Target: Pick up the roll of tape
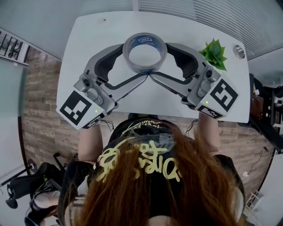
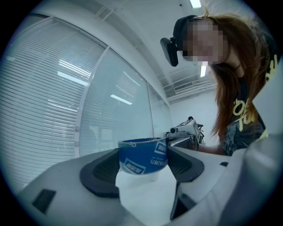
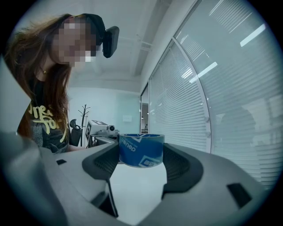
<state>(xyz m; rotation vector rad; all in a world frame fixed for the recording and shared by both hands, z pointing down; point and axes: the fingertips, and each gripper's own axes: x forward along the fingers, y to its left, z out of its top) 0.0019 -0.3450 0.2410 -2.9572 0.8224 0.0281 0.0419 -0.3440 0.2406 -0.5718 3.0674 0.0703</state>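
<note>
- Now the left gripper and right gripper, jaws wide, each pinch the blue round roll of tape, upper centre.
- Raising both together, level, should avoid tilt.

Bright, even illumination from ceiling strip lights; shadows are faint. Both gripper views show strong fisheye curvature with dark vignetted corners.

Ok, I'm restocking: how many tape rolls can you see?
1: the blue roll at the table's far middle, left of the plant. No other shows.
</note>
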